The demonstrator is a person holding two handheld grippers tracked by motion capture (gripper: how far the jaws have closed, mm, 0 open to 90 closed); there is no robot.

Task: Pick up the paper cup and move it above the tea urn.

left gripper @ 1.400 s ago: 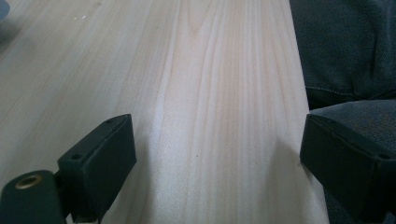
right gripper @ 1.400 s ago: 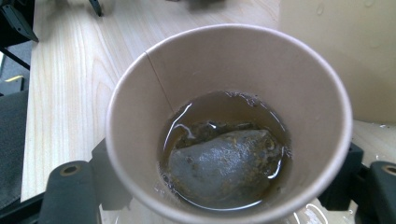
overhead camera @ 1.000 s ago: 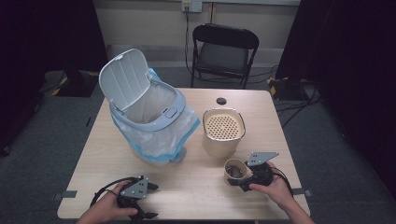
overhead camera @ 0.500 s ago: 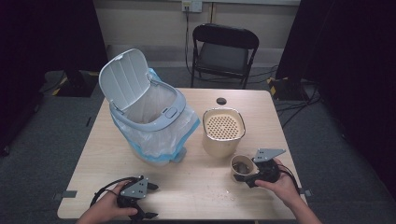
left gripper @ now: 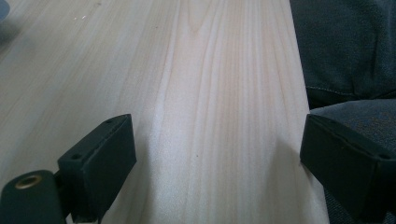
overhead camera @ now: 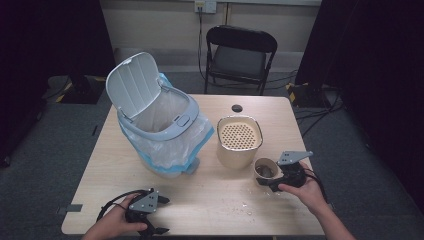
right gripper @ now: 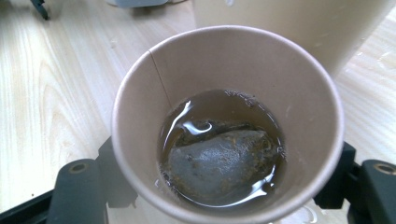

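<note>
Right now the right gripper (overhead camera: 272,181) is pinching the paper cup (overhead camera: 264,170) — tea and a teabag (right gripper: 219,161) sitting inside — just beside the strainer pot (overhead camera: 239,141). Left gripper (overhead camera: 147,217) is resting spread wide on the table (overhead camera: 210,200). Next, probably — tipping it steadily over the strainer without spilling.

Both grippers were black: left gripper (overhead camera: 155,215) and right gripper (overhead camera: 272,181) each carried a grey three-cornered plate on top, chunky square pads (left gripper: 100,161) with screw holes, black cables trailing, forearms bare.
</note>
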